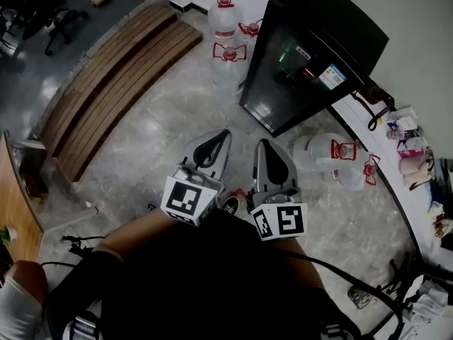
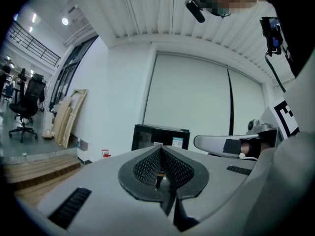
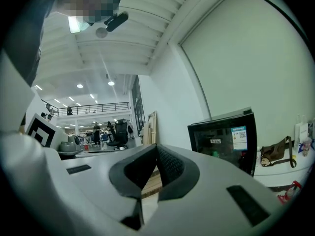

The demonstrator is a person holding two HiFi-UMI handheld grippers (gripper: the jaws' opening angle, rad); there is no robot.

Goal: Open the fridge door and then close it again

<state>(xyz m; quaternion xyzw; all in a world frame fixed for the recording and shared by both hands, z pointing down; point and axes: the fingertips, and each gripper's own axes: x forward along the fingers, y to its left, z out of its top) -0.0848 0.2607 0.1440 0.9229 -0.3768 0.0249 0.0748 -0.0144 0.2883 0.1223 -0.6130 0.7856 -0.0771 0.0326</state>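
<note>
**Left gripper [image 1: 224, 134] and right gripper [image 1: 264, 144]: closed, empty**

Both grippers have their jaws together with nothing between them. They are held side by side, pointing toward the fridge [image 1: 311, 55]. The black fridge stands on the floor ahead, door shut, well apart from both grippers. Water jugs [image 1: 228, 20] stand on either side of it.

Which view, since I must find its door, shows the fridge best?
Head view: the whole fridge, closed, from above. The right gripper view shows most of its front; the left gripper view only its top.
</note>
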